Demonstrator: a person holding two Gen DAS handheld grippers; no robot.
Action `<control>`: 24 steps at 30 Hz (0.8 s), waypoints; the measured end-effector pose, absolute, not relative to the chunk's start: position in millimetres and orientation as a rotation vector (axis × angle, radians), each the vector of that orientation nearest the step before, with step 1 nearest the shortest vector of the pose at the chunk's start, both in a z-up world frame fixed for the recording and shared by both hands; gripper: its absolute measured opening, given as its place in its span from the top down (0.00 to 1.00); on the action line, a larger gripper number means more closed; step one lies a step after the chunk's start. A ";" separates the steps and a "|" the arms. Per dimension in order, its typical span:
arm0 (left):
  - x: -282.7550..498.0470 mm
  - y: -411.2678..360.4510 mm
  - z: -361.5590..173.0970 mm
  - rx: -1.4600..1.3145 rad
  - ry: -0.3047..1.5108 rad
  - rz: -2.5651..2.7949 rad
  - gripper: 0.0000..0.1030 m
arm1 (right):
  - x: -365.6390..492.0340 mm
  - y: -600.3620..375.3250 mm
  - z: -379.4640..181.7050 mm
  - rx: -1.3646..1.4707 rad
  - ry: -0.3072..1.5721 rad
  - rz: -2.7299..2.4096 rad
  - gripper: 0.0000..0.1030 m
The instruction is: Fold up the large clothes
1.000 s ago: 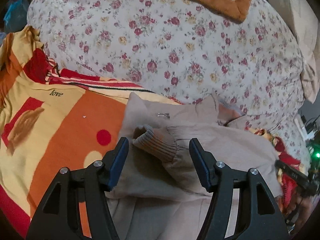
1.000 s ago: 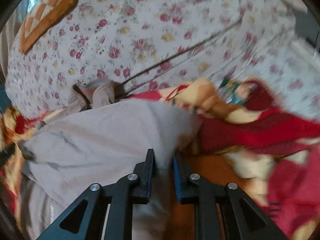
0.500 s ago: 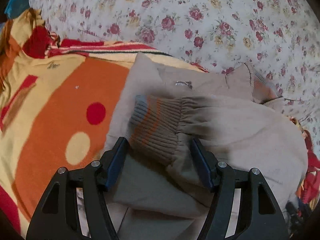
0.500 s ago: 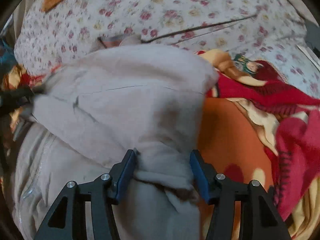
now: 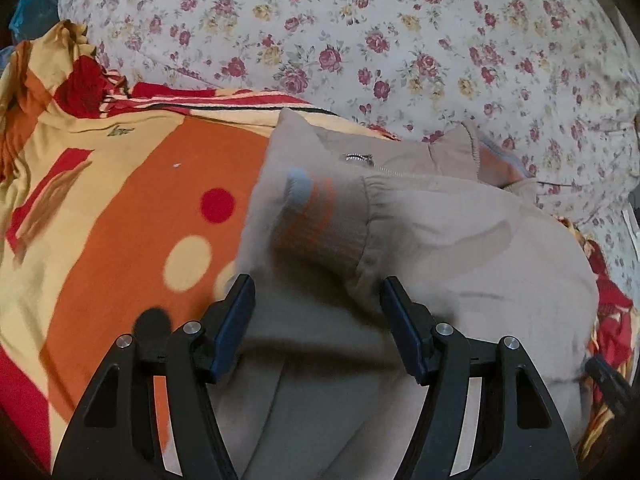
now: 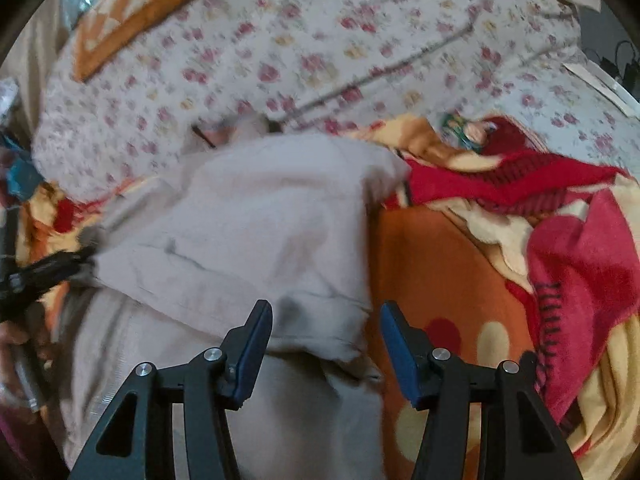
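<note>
Beige jacket (image 5: pixel 460 248) lies on the orange blanket (image 5: pixel 120 240) over the bed, sleeves laid across its body. Left tool (image 5: pixel 318 312) hangs spread above the ribbed cuff (image 5: pixel 320 224); right tool (image 6: pixel 326 340) spread, holding nothing. Best flatten the sleeves before folding the hem upward.

Floral bedsheet (image 5: pixel 360 40) — orange-and-red patterned blanket (image 5: pixel 120 240) over it

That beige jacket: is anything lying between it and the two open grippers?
Nothing visible. The left gripper hangs open just above the jacket by its ribbed cuff, and the right gripper is open over the folded edge.
</note>
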State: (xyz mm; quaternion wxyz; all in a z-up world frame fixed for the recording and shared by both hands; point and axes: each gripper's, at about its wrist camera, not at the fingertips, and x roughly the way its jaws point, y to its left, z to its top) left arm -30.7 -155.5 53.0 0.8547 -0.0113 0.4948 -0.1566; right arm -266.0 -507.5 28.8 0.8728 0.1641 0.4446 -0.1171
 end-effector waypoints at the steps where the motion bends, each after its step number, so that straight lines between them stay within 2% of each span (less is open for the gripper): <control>1: -36.1 -150.3 56.3 -0.022 1.034 -0.336 0.36 | -267.9 -510.8 26.6 0.351 0.937 -0.261 0.48; 2: -41.7 -144.8 59.6 -0.019 1.024 -0.344 0.36 | -272.3 -515.4 25.7 0.368 0.935 -0.269 0.47; 5: -58.5 -125.1 64.5 0.003 1.005 -0.354 0.36 | -285.2 -525.1 27.1 0.435 0.913 -0.269 0.36; 11: -71.8 -91.5 41.2 0.034 1.024 -0.282 0.36 | -270.5 -522.8 10.3 0.491 0.924 -0.215 0.35; 12: -70.7 -89.2 36.6 0.026 1.033 -0.271 0.36 | -265.3 -520.5 5.5 0.492 0.930 -0.201 0.42; 13: -69.8 -86.2 34.0 0.013 1.030 -0.264 0.36 | -261.1 -517.2 1.6 0.476 0.928 -0.196 0.62; 16: -65.9 -88.4 37.1 0.020 1.011 -0.252 0.36 | -260.4 -509.7 5.3 0.414 0.897 -0.212 0.82; 24: -36.5 -100.8 32.1 0.044 1.013 -0.231 0.35 | -265.7 -514.1 27.4 0.331 0.870 -0.259 0.90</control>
